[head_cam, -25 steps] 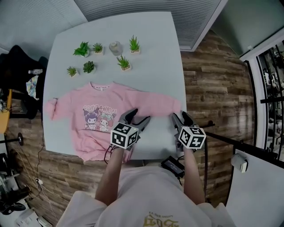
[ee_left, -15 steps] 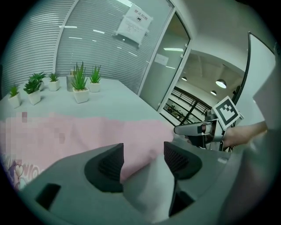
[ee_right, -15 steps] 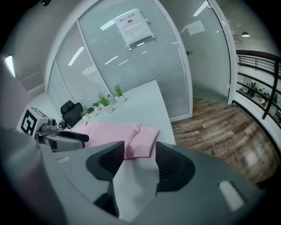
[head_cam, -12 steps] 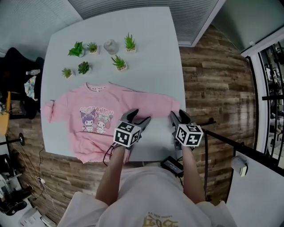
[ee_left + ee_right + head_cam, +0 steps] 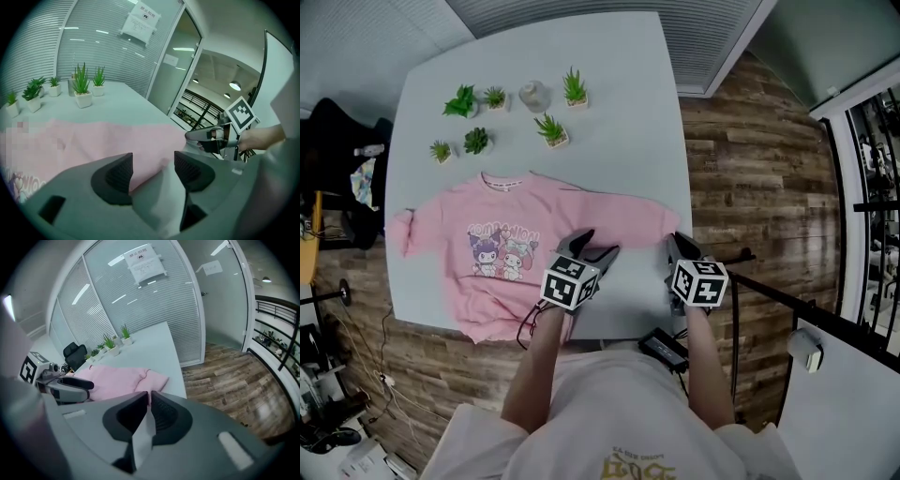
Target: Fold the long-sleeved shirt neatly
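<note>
A pink long-sleeved shirt [image 5: 516, 248] with a cartoon print lies flat, front up, on the pale table [image 5: 619, 112]. Its right sleeve reaches the table's right edge. My right gripper [image 5: 677, 244] is at that sleeve's cuff [image 5: 152, 378]. Its jaws have just been closing and now pinch the pink cuff's edge [image 5: 149, 394]. My left gripper [image 5: 596, 247] stands open low over the shirt's right side near the hem. Pink cloth [image 5: 93, 140] lies under and between its spread fingers [image 5: 117, 176], and they do not press on it. The shirt's left sleeve is bunched at the table's left edge.
Several small potted plants [image 5: 553, 129] and a glass jar [image 5: 532, 96] stand behind the shirt. A black chair [image 5: 337, 159] is at the left. A black device [image 5: 664, 349] lies by the table's near edge, with wood floor [image 5: 750, 187] to the right.
The right gripper's jaws, spread apart earlier, have come together at the sleeve cuff. Both grippers sit slightly lower. The left gripper's jaws stay spread.
</note>
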Tool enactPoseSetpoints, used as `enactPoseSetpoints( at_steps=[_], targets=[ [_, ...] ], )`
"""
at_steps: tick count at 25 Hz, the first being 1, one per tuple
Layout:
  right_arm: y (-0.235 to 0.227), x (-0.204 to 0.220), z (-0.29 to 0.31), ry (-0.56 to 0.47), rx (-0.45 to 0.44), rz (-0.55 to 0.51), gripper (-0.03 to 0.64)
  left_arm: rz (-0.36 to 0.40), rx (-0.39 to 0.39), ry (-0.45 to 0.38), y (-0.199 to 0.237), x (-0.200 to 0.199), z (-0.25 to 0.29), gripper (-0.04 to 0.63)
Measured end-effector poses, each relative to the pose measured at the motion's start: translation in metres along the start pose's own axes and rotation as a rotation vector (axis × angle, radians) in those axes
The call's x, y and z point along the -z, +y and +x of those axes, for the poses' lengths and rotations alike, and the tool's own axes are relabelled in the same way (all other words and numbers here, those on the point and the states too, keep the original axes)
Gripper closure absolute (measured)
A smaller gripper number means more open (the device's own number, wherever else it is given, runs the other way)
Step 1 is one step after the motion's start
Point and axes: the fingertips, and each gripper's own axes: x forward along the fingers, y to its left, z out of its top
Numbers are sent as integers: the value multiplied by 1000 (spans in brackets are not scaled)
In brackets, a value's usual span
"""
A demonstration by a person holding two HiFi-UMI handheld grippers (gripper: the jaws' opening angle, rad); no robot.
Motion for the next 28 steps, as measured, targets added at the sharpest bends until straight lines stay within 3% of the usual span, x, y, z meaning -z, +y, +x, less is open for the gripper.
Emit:
enactPoseSetpoints(
  at_steps=[5, 28],
  targets=[
    [1, -1, -3, -27, -21, 78, 589, -20, 5, -31, 1, -6, -7, 321],
    [-2, -44, -69, -210, 13, 152, 592, -7, -31, -98, 9, -27, -55, 327]
  ],
)
